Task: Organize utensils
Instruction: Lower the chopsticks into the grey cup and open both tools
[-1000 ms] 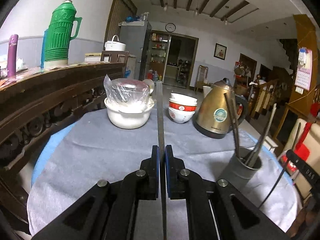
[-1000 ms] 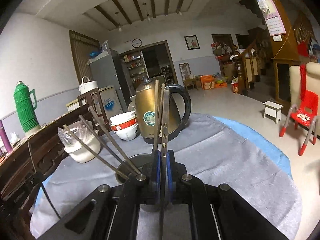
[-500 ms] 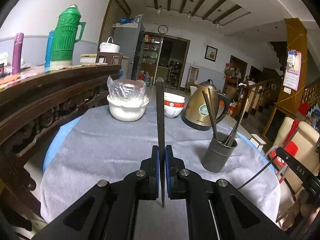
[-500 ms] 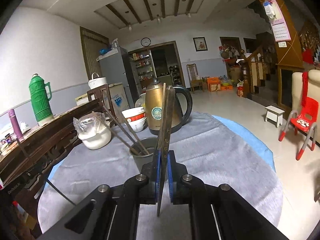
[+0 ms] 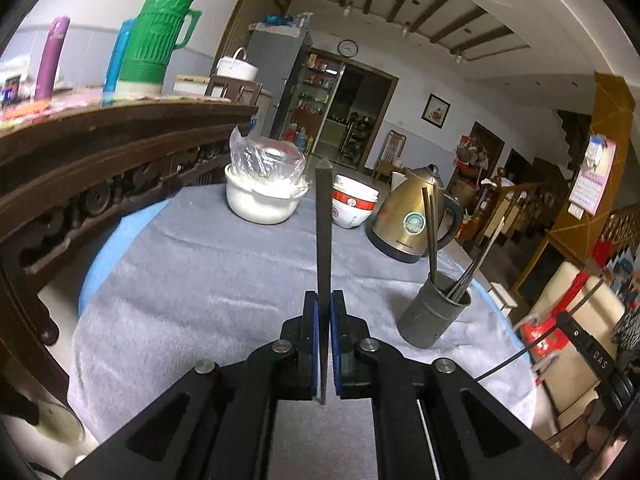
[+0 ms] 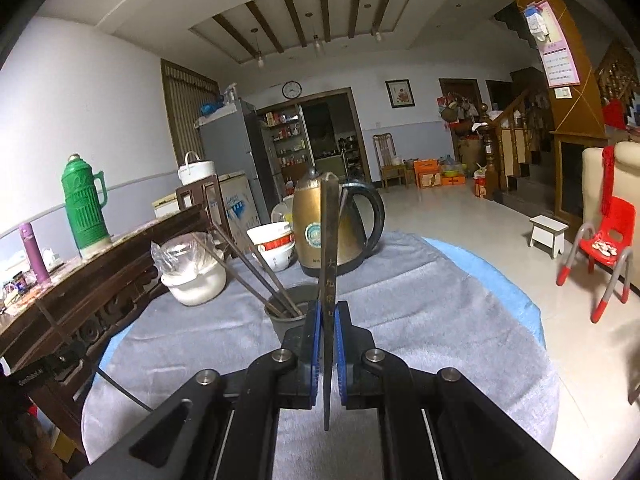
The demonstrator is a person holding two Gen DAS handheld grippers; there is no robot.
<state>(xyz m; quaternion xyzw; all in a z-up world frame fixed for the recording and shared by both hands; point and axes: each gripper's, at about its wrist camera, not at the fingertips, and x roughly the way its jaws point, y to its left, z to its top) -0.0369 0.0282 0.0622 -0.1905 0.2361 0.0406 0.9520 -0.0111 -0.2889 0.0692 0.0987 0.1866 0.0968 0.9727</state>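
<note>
My left gripper (image 5: 323,312) is shut on a dark chopstick (image 5: 323,232) that sticks up and forward over the grey tablecloth. My right gripper (image 6: 328,320) is shut on another dark chopstick (image 6: 329,240) with gold characters on it. A grey metal holder cup (image 5: 434,314) stands right of the left gripper with several chopsticks leaning in it. In the right wrist view the same cup (image 6: 290,314) sits just left of and behind the right gripper's fingers, partly hidden by them. The right-hand tool (image 5: 592,356) shows at the far right of the left wrist view.
A gold kettle (image 5: 412,216), stacked red-and-white bowls (image 5: 352,206) and a white pot covered with plastic (image 5: 262,196) stand at the table's far side. A carved wooden sideboard (image 5: 100,152) with a green thermos (image 5: 158,40) runs along the left. A red child's chair (image 6: 604,240) stands on the floor.
Both grippers have drawn back from the holder cup and the far dishes, which look smaller now. Each still grips its chopstick. The left view has rolled a little.
</note>
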